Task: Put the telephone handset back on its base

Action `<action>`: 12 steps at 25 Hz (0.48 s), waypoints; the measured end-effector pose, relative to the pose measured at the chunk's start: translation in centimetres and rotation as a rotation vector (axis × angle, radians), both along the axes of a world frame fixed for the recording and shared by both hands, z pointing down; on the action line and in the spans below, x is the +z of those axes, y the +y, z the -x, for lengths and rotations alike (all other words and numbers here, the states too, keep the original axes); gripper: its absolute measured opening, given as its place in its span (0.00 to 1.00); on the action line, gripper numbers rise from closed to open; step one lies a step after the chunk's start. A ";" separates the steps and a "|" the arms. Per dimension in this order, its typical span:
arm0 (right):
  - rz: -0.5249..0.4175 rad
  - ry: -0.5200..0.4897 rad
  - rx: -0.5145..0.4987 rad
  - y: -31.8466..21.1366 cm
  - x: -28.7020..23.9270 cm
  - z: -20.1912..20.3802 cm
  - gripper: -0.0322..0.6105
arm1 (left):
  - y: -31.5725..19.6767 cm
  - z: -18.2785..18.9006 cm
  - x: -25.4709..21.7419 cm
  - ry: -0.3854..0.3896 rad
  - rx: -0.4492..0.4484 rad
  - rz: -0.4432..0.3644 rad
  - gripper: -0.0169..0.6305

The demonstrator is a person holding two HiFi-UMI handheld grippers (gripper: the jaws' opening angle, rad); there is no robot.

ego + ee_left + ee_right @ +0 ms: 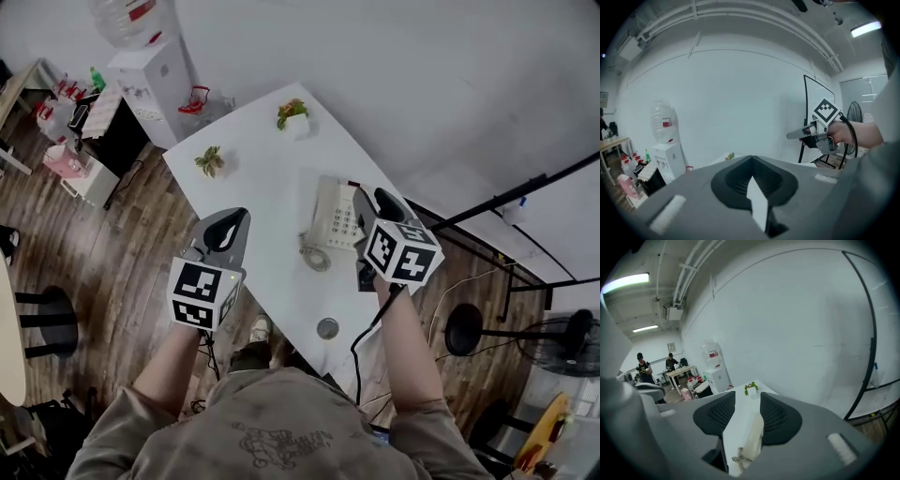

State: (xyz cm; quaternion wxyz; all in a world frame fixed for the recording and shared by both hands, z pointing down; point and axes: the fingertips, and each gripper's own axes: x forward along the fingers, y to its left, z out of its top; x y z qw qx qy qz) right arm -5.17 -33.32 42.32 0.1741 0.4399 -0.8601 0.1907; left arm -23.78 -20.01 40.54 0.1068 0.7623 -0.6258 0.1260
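Observation:
A cream telephone (334,216) with a keypad sits on the white table (272,187), its coiled cord (316,256) bunched at its near end. The handset appears to lie along the left side of the base. My right gripper (375,202) hovers just right of and over the phone, open and holding nothing. In the right gripper view the telephone (753,434) and its cord (738,458) show through the gap between the right gripper's (747,397) jaws. My left gripper (228,228) is held over the table's left edge, apart from the phone, shut and empty; its jaws meet in the left gripper view (751,158).
Two small potted plants (293,114) (210,161) stand at the table's far end. A round grommet (327,328) sits near the front edge. A water dispenser (155,66) stands far left, a black stand (525,192) and a fan (562,342) on the right.

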 end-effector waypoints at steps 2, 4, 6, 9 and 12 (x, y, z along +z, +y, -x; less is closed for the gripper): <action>-0.033 -0.045 -0.014 1.4 -3.0 -1.0 0.31 | -0.4 -1.2 -2.0 -0.023 0.025 -0.039 0.03; -0.080 -0.085 -0.015 2.7 -5.9 -2.2 0.27 | -0.6 -2.6 -3.6 -0.049 0.054 -0.066 0.03; -0.135 -0.116 -0.013 4.1 -8.7 -3.5 0.25 | -0.8 -3.9 -5.2 -0.064 0.084 -0.094 0.03; -0.218 -0.129 -0.020 6.1 -12.2 -5.2 0.19 | -0.8 -5.9 -7.9 -0.063 0.117 -0.144 0.03; -0.284 -0.139 -0.028 8.3 -14.7 -6.9 0.15 | -0.2 -7.8 -10.4 -0.065 0.154 -0.192 0.03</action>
